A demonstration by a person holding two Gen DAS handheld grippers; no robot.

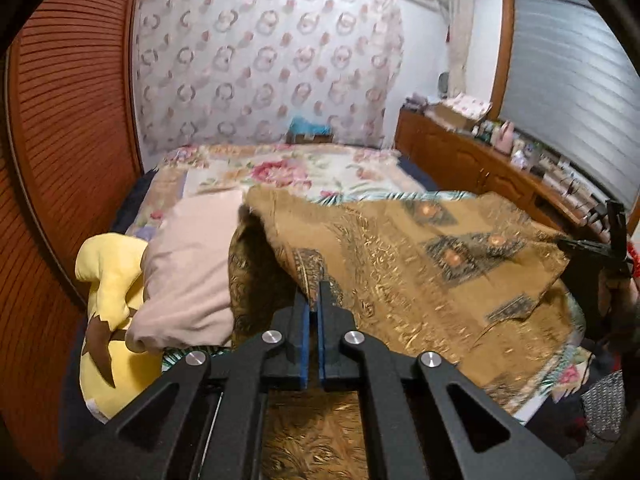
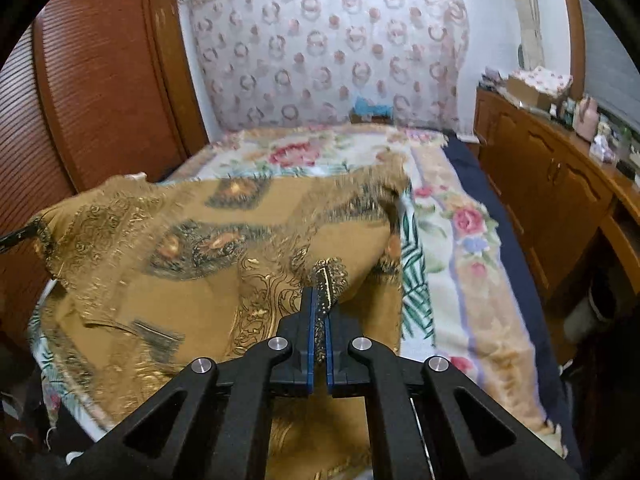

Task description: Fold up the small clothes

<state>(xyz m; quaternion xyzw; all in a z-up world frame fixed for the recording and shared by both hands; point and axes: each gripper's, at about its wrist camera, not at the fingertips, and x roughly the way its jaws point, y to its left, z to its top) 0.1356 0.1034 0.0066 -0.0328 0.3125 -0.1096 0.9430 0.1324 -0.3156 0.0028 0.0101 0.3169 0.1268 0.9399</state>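
The left gripper (image 1: 314, 300) sits low in the centre of the left wrist view with its jaws drawn narrow, pinching an edge of the brown patterned garment (image 1: 400, 264) between the blue pads. The right gripper (image 2: 320, 304) sits likewise at lower centre of its own view, clamped tight on a dark, gold-trimmed fold of the same garment (image 2: 192, 248), which runs down between its pads. The cloth is raised off the bed and hangs stretched and blurred across the middle of both frames, sagging between the two grips; its gold scrollwork and dark diamond motifs show clearly. In the left wrist view the right gripper (image 1: 614, 240) appears at the right edge of the frame, at the far corner of the garment. Beneath the cloth lies the floral bedspread (image 2: 460, 220), reaching toward the top centre of each frame. At the left of the left wrist view, a pink pillow (image 1: 188, 268) lies just beside the garment, touching a yellow plush toy (image 1: 112, 280) at the lower left. A wooden louvred wardrobe (image 1: 72, 120) fills the left side, a patterned curtain (image 2: 328, 48) hangs at the upper centre, and a wooden cabinet (image 2: 540, 184) with small items on top stands at the right.
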